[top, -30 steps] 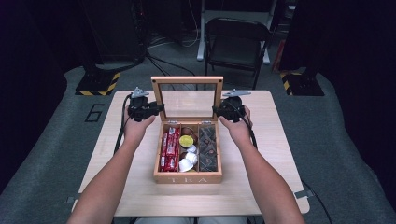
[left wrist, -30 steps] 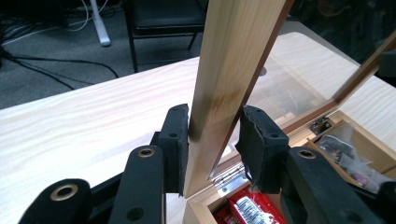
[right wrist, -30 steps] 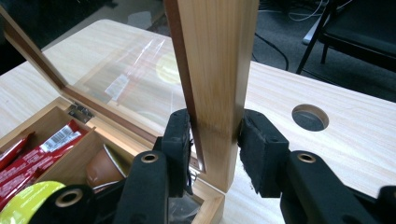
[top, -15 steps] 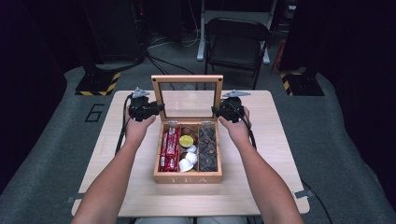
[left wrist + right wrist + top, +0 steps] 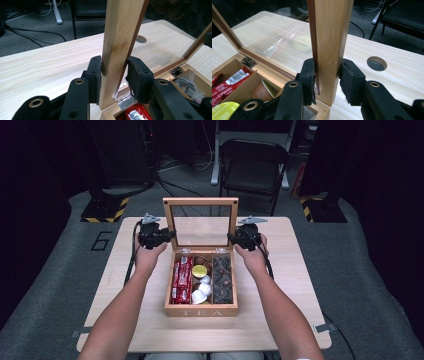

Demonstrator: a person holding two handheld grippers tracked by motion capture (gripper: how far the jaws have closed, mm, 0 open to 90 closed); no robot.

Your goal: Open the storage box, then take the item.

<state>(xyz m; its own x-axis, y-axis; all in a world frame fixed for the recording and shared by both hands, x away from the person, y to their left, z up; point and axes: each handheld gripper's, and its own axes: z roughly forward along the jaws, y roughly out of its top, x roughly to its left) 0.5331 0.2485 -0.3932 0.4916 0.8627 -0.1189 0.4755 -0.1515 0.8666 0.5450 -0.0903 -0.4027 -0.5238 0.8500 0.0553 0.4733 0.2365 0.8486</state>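
Note:
A wooden tea box [image 5: 200, 311] stands open mid-table, its glass lid [image 5: 200, 201] upright. My left gripper [image 5: 170, 234] is shut on the lid's left frame post [image 5: 120, 30], a pad pressed on each side [image 5: 113, 75]. On the other side, my right gripper [image 5: 231, 238] clamps the right frame post [image 5: 332, 30]. Its jaws have just been closing on that wood [image 5: 327, 80]. Inside the box lie red packets [image 5: 182, 279], a yellow-topped capsule [image 5: 200, 270], white capsules [image 5: 200, 292] and dark wrapped packets [image 5: 222, 277].
The light wooden table [image 5: 280, 320] has bare room on both sides of the box and a round cable hole [image 5: 376, 63] near its far right. A black folding chair [image 5: 252, 165] stands beyond the far edge, on a grey floor.

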